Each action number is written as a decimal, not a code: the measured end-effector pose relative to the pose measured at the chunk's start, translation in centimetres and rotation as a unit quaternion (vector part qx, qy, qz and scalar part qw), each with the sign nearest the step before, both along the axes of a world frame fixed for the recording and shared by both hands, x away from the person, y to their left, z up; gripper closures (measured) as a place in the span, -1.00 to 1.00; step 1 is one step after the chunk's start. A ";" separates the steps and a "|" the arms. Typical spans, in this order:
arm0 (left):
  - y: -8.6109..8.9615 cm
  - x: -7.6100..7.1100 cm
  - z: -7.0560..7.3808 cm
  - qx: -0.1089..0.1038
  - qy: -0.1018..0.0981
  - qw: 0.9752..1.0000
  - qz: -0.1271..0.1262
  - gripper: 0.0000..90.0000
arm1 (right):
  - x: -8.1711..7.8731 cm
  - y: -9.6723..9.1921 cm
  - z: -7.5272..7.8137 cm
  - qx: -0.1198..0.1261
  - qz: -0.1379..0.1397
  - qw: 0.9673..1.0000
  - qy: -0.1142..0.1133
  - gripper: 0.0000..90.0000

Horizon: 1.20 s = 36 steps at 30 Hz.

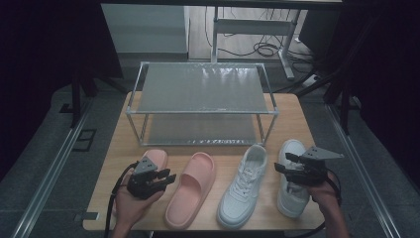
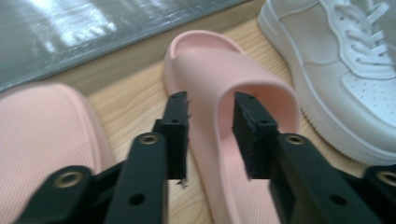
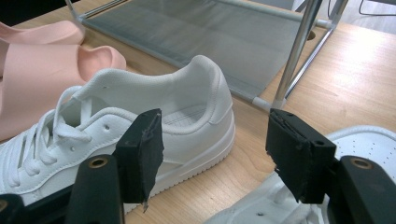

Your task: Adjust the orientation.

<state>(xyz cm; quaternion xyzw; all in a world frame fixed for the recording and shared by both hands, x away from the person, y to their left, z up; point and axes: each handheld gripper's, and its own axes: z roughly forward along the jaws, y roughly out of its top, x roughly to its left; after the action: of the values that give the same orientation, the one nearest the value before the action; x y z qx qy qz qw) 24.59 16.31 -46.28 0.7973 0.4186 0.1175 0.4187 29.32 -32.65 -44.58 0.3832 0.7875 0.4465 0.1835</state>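
Two pink slides and two white sneakers lie in a row on the wooden table (image 1: 292, 119). My left gripper (image 1: 167, 176) sits between the slides, over the left slide (image 1: 156, 157). Its jaws (image 2: 210, 116) straddle the side wall of the right slide (image 2: 210, 60) just below the strap, one pad outside, one under the strap; a thin gap shows at the outer pad. My right gripper (image 1: 283, 163) hovers over the right sneaker (image 1: 289, 201) with jaws wide apart. In the right gripper view the gripper (image 3: 215, 135) faces the heel of the left sneaker (image 3: 154, 98), nothing between the pads.
A two-shelf metal rack (image 1: 200, 89) stands at the back of the table, its lower shelf (image 2: 70, 32) just beyond the shoes' far ends. A rack leg (image 3: 294, 56) rises close behind the left sneaker's heel. Table edges lie near both hands.
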 end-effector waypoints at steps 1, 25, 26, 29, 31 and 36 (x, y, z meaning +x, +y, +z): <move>0.2 -0.2 0.0 0.002 -0.001 1.000 0.005 0.60 | 0.0 -0.1 0.0 0.002 -0.002 1.000 0.001 -0.17; 3.9 -2.4 -1.5 0.027 0.023 0.998 0.044 1.00 | -1.1 1.4 0.5 -0.015 -0.008 1.000 0.001 -0.18; 3.9 -2.4 -1.5 0.027 0.023 0.998 0.044 1.00 | -1.1 1.4 0.5 -0.016 -0.009 1.000 0.002 -0.18; 3.6 -2.9 -1.8 0.029 0.024 0.998 0.047 1.00 | -1.2 1.3 0.5 -0.016 -0.010 1.000 0.001 -0.18; 3.6 -3.3 -2.1 0.033 0.029 0.998 0.050 1.00 | -1.2 1.4 0.5 -0.015 -0.007 1.000 0.002 -0.19; 3.6 -3.7 -3.2 0.035 0.045 0.997 0.054 1.00 | -1.2 1.5 0.5 -0.009 0.006 1.000 0.007 -0.19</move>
<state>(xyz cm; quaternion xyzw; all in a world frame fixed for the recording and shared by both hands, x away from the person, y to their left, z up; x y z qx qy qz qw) 20.93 19.94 -49.48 0.7920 0.4755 0.1187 0.3640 28.07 -31.10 -44.05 0.3796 0.7951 0.4376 0.1793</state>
